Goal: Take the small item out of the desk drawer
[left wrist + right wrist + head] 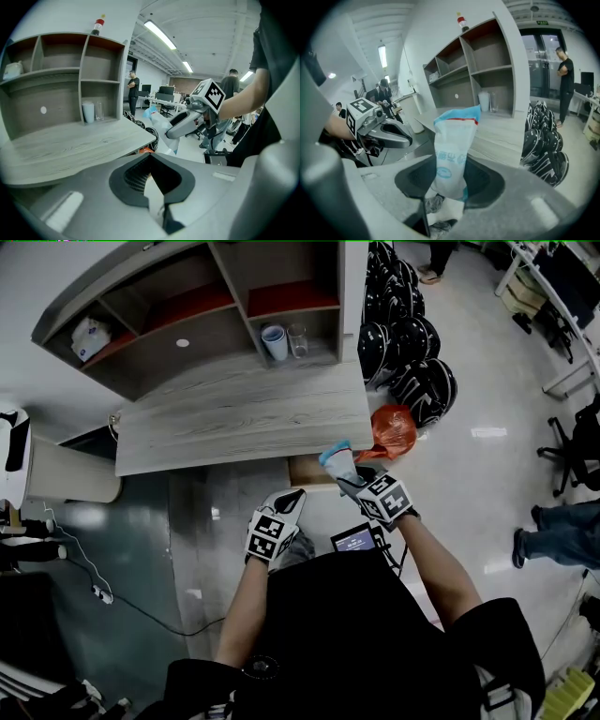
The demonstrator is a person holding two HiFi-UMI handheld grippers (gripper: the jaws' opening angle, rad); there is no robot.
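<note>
pouch: small white pouch w/ a blue top [452, 145] is standing upright between the jaws of the right gripper [450, 164] and sticking up past the tips. It's hanging in the air just off the front edge of the desk [234, 418], not touching it.
right gripper: is pinching the pouch by its lower part, pads pressing on both sides.
left gripper [150, 157]: jaws are pressing together w/ nothing btwn them. It's hovering to the left of the right one, near but apart.
drawer [309, 472]: a tan wooden bit is poking out under the desk edge right by the pouch, prob the drawer. Can't tell what's inside.
hutch [169, 357]: bottom-right cubby is holding a white cup [274, 340] and a clear glass [297, 338] side by side. Top-left cubby is holding a white bag [91, 337]. A red-capped bottle [97, 26] is standing on top.
floor: an orange bag [394, 430] is lying by the desk's right end, next to a pile of black helmets [412, 362].
</note>
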